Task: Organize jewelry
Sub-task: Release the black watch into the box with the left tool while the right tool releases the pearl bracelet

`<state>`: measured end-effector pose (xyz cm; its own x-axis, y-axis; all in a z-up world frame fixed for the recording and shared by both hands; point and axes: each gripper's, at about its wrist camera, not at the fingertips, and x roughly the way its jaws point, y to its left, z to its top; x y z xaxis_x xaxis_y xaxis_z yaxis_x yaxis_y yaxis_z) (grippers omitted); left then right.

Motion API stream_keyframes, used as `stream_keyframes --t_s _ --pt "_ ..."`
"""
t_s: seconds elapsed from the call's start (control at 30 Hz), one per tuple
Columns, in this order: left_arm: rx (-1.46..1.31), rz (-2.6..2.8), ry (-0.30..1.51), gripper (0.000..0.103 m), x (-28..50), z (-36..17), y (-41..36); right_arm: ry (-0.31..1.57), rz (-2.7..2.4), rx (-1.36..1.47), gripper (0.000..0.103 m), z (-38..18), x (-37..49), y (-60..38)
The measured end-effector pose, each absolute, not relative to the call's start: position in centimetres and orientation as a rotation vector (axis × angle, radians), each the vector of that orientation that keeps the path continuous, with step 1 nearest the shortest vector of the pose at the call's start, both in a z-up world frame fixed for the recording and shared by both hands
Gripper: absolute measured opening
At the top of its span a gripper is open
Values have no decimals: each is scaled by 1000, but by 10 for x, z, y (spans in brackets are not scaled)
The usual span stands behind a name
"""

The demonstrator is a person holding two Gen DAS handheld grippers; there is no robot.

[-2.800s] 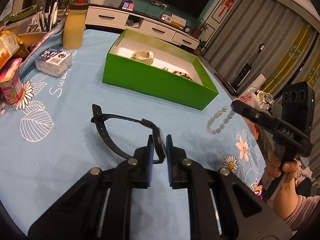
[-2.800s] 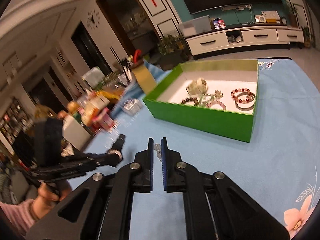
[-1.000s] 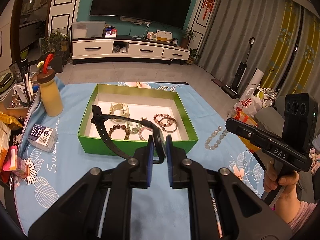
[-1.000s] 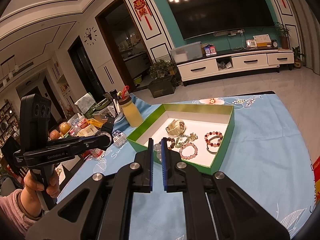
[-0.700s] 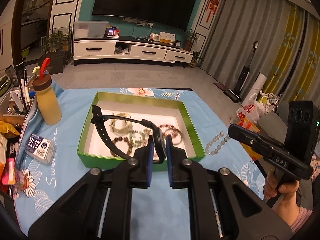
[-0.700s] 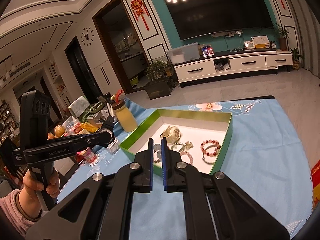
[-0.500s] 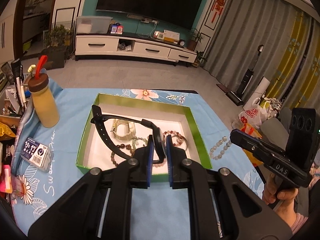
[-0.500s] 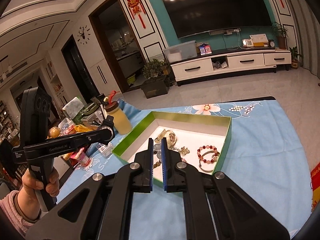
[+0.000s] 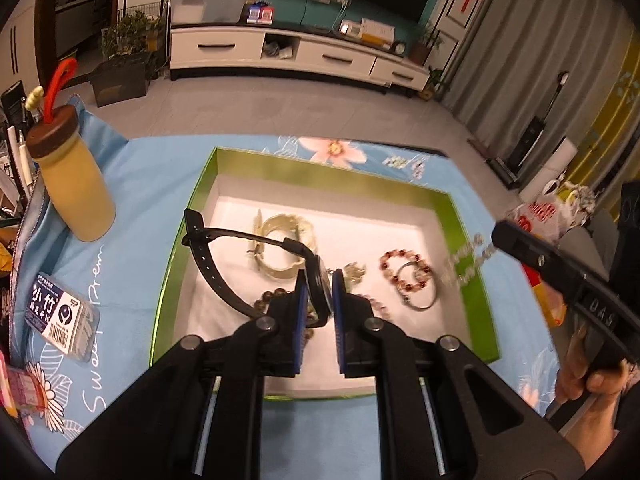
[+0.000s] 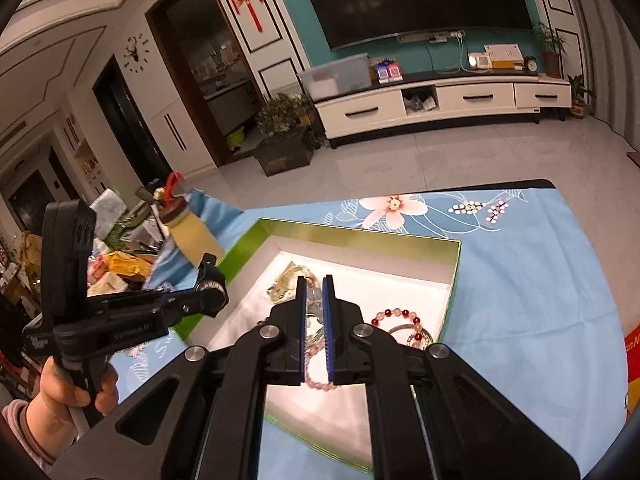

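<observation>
My left gripper (image 9: 319,280) is shut on a black wristwatch (image 9: 212,258) and holds it above the open green box (image 9: 466,224); its strap loops out to the left. My right gripper (image 10: 314,285) is shut on a pale bead bracelet (image 9: 466,256), which hangs blurred over the box's right rim; in the right wrist view only a few beads (image 10: 316,306) show between the pads. The white box floor holds a pale green bracelet (image 9: 286,236), a red bead bracelet (image 9: 402,266), a silver bangle (image 9: 420,298) and a pink bead bracelet (image 10: 316,380).
A yellow bottle (image 9: 74,190) with a brown cap stands left of the box on the blue floral tablecloth (image 9: 132,184). A small plastic box (image 9: 60,318) lies at the left. Clutter (image 10: 116,264) crowds the table's left end. A snack bag (image 9: 538,216) sits at the right.
Both grippers have moved forward and now hang over the box, each still holding its piece. The bead bracelet has swung in over the box's right rim.
</observation>
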<state>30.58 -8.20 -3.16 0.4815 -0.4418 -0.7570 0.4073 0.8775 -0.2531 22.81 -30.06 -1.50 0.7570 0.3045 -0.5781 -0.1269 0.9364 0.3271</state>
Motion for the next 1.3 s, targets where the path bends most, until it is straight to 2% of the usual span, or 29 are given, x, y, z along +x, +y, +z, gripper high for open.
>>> stream_keyframes --t_s 0.3,0.97,1.2,1.27,1.3 --pt "27 -484 984 10 322 -56 -93 764 192 243 7 -42 272 -292" --pt "63 -454 1022 12 328 -72 -102 856 131 222 7 -67 298 -289" --pt "59 -449 996 19 328 -65 -102 861 120 228 8 -64 299 -292" --pt "64 -452 981 29 326 -60 -103 856 116 224 8 -62 297 -291" --pt "65 -452 976 30 324 -58 -104 854 116 224 8 -61 296 -291"
